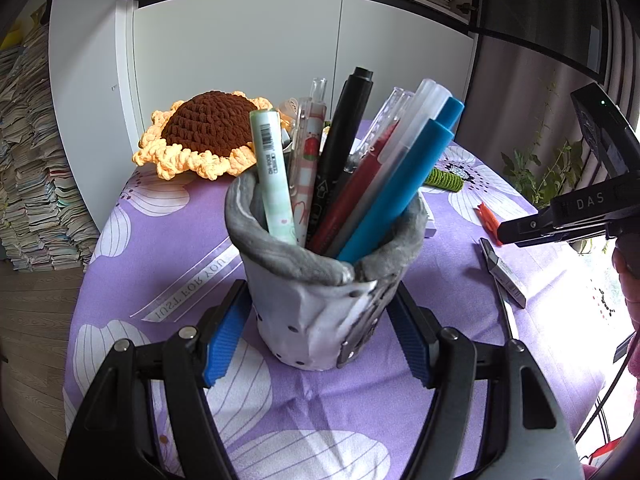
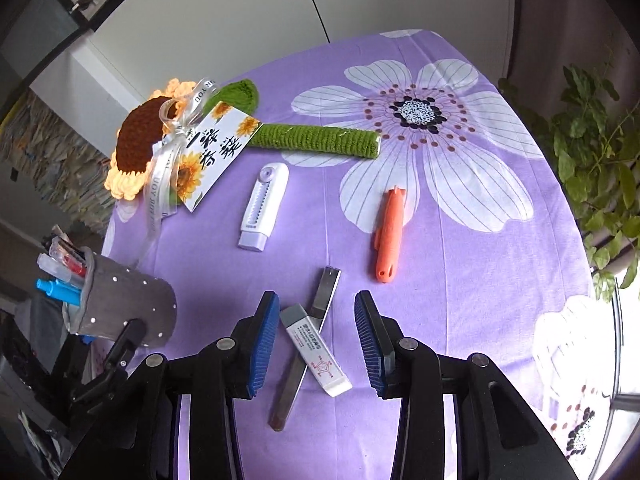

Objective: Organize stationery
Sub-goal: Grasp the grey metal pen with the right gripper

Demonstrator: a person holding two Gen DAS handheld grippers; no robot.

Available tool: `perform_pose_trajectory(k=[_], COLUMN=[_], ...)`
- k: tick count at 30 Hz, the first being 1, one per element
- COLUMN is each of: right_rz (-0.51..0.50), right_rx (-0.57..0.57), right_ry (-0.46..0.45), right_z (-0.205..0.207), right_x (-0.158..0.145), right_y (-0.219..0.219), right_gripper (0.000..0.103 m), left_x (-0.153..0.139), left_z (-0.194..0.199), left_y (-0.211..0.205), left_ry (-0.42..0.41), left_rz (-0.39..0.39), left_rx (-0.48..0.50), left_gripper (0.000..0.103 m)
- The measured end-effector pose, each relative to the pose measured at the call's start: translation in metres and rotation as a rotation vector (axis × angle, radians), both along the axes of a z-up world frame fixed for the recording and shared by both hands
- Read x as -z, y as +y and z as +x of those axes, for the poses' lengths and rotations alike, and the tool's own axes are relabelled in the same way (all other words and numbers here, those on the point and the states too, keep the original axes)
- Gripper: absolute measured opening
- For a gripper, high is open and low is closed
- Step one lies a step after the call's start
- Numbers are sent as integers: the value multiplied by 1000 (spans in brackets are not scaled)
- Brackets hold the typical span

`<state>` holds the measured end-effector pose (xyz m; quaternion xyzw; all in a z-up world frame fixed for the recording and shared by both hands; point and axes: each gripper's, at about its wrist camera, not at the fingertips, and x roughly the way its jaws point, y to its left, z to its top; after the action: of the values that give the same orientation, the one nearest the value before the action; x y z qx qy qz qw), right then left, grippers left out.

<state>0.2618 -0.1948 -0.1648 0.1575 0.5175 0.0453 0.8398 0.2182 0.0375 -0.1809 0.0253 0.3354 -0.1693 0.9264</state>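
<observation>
A grey fabric pen holder [image 1: 320,312] stands upright on the purple flowered cloth [image 1: 168,248]. It is full of pens, among them a blue one [image 1: 400,192] and a black marker [image 1: 344,136]. My left gripper [image 1: 320,332] is shut on its lower part, with a blue pad on each side. My right gripper [image 2: 316,304] hangs open over a white eraser [image 2: 316,350] that lies across a thin metal strip [image 2: 320,300]. Its pads touch neither. An orange utility knife [image 2: 389,236] and a white cutter-like tool [image 2: 266,204] lie farther off.
A crochet sunflower [image 2: 136,140] with a green stem [image 2: 316,140] and a printed card [image 2: 216,148] lies at the table's far side. A leafy plant [image 2: 592,152] stands past the right edge. Stacks of books [image 1: 32,160] rise left of the table, and white cabinet doors [image 1: 240,60] stand behind it.
</observation>
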Motion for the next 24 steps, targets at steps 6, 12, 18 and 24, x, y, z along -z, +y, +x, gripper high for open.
perform_pose_trajectory(k=[6, 12, 18, 24], right_rz=[9, -1, -42, -98], right_rx=[-3, -1, -11, -51], right_ry=[35, 58, 69, 60], right_z=[13, 21, 27, 35], right_x=[12, 20, 24, 25], right_y=[6, 11, 18, 34], right_gripper=[40, 40, 38, 12], left_x=[1, 1, 1, 1], left_z=[0, 0, 0, 0], left_y=[0, 0, 0, 0], left_ry=[2, 2, 2, 2], left_rz=[1, 0, 0, 0], left_rx=[0, 0, 0, 0], left_gripper=[70, 70, 70, 69])
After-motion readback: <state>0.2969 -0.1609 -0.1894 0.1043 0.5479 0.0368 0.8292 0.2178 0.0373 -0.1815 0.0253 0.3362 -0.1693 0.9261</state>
